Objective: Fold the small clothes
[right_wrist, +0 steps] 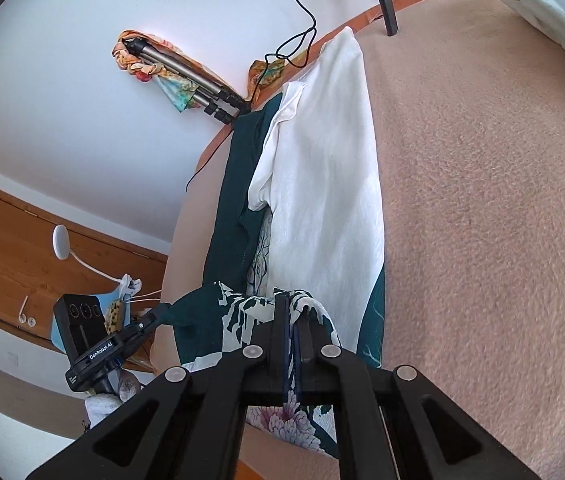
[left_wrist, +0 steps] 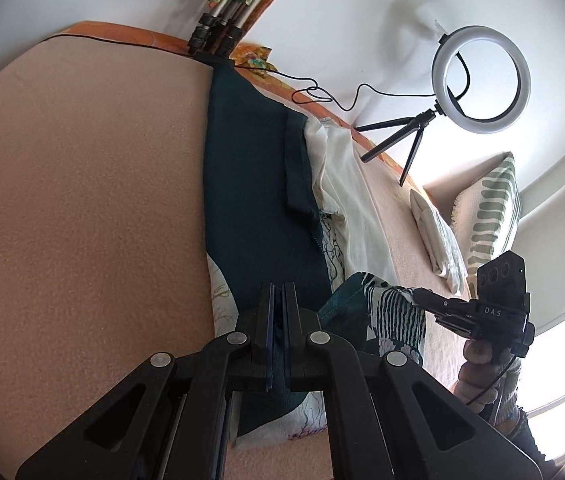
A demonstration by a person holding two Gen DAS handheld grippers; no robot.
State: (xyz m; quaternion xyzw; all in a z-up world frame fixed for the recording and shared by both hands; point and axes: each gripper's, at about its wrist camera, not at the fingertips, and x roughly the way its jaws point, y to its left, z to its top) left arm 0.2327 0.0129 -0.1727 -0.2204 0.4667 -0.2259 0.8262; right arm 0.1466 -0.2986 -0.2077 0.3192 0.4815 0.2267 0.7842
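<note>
A dark teal garment with a white and pink floral print lies on the beige bed cover, with a white garment laid along it. My left gripper is shut on the teal garment's near edge. My right gripper is shut on another part of that edge, where the printed cloth bunches up. Each gripper shows in the other's view: the right one pinching printed cloth, the left one pinching a teal corner. The white garment covers much of the teal one.
A ring light on a small black tripod stands at the bed's far edge by the white wall, its cable trailing along. Folded tripod legs lean there. A striped pillow and folded white cloth lie to the right. A wooden headboard is left.
</note>
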